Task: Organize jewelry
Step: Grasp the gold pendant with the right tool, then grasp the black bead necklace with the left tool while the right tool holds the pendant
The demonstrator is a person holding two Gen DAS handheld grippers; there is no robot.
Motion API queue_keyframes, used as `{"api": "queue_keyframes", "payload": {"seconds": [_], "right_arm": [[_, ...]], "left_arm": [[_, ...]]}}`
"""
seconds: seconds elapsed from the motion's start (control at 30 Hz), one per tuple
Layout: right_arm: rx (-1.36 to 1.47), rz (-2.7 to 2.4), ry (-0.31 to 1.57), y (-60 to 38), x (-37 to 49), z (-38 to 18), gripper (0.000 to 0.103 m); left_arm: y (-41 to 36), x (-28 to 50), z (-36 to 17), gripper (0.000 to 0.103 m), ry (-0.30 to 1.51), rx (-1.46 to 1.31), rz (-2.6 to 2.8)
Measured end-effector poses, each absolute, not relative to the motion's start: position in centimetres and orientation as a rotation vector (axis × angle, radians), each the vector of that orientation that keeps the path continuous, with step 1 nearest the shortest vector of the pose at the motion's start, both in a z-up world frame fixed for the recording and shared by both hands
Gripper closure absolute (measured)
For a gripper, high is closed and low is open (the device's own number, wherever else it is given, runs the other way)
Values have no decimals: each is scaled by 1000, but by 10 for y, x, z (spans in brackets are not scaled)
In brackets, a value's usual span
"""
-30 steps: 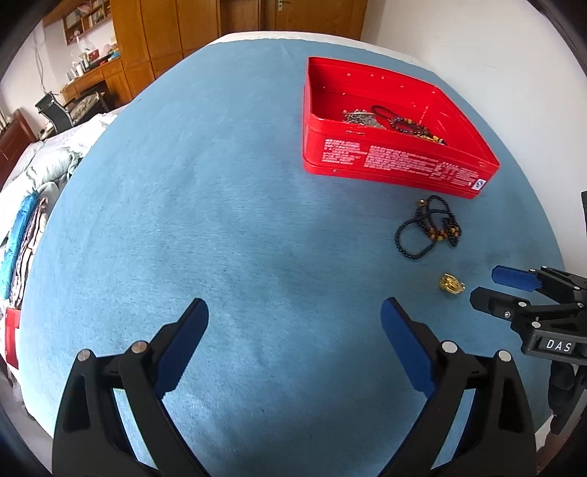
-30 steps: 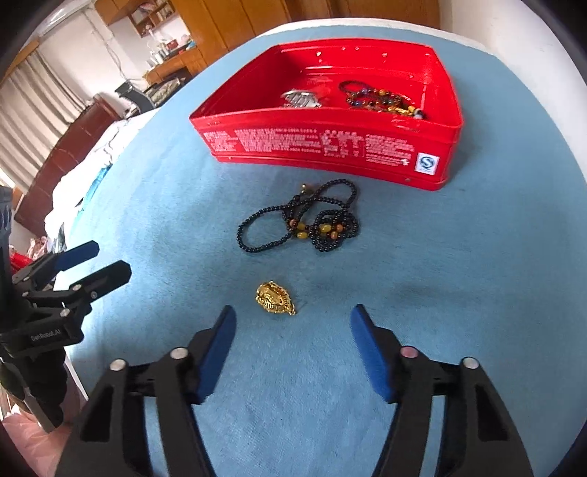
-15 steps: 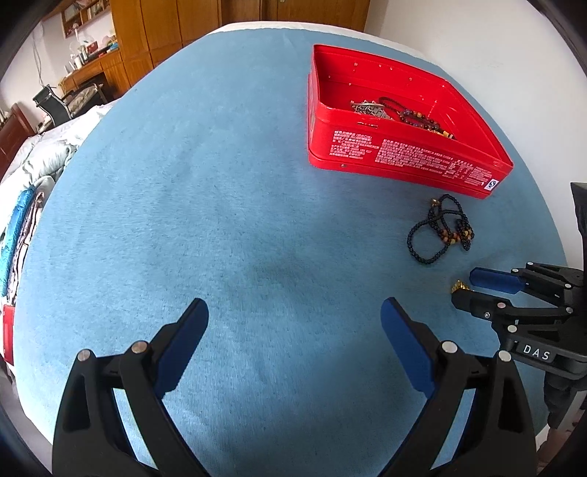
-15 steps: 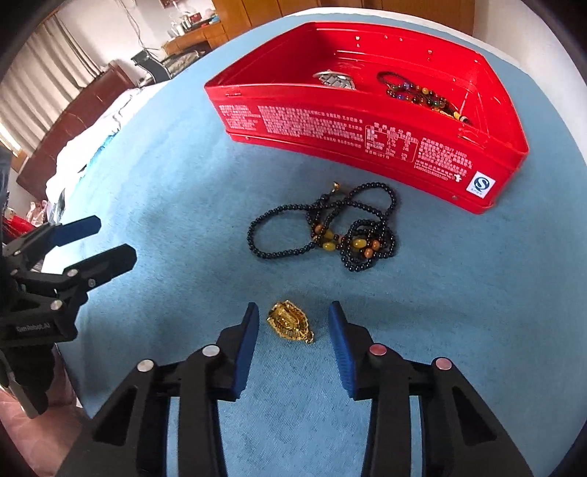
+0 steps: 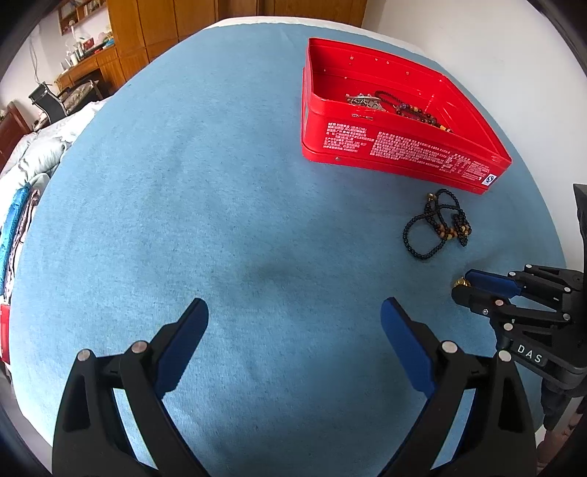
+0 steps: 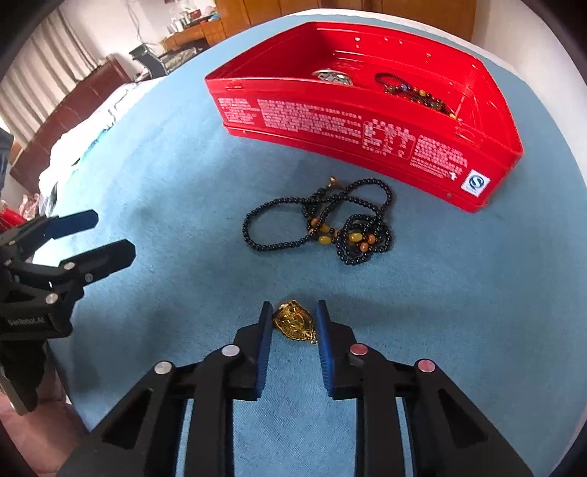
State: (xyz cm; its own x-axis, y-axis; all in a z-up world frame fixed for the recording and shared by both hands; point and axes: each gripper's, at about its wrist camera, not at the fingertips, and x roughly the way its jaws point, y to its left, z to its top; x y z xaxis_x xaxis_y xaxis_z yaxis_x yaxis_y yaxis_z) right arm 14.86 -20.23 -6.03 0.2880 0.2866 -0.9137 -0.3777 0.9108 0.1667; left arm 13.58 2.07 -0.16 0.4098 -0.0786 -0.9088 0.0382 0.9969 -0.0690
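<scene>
A gold pendant [image 6: 294,323] lies on the blue cloth between the fingers of my right gripper [image 6: 293,315], which has closed in on it from both sides. In the left wrist view only its tip [image 5: 460,282] shows at the right gripper [image 5: 465,287]. A black bead necklace [image 6: 323,224] with amber beads lies past it, also in the left wrist view [image 5: 436,229]. A red tin box [image 6: 367,121] behind holds a beaded bracelet [image 6: 414,93] and a silver piece [image 6: 332,77]. My left gripper [image 5: 293,319] is open and empty over bare cloth.
The blue cloth [image 5: 201,183] covers a round table; its edge runs close behind both grippers. The red box [image 5: 396,154] stands at the far right. A bed with bedding [image 5: 33,165] and wooden cabinets [image 5: 154,29] lie beyond the left edge.
My right gripper has moved forward and down onto the gold pendant and its jaws have narrowed around it. The left gripper stays open and has shifted slightly.
</scene>
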Motion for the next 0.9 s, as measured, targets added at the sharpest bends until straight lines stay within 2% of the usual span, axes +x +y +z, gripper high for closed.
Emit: {"api": "queue_keyframes", "payload": {"seconds": [0.4, 0.9], "right_arm": [[67, 370, 1207, -247, 135, -53, 80], [141, 279, 1172, -302, 135, -42, 80]], "left_arm": [[11, 140, -1, 9, 1151, -41, -86], [-68, 193, -9, 9, 1195, -37, -165]]}}
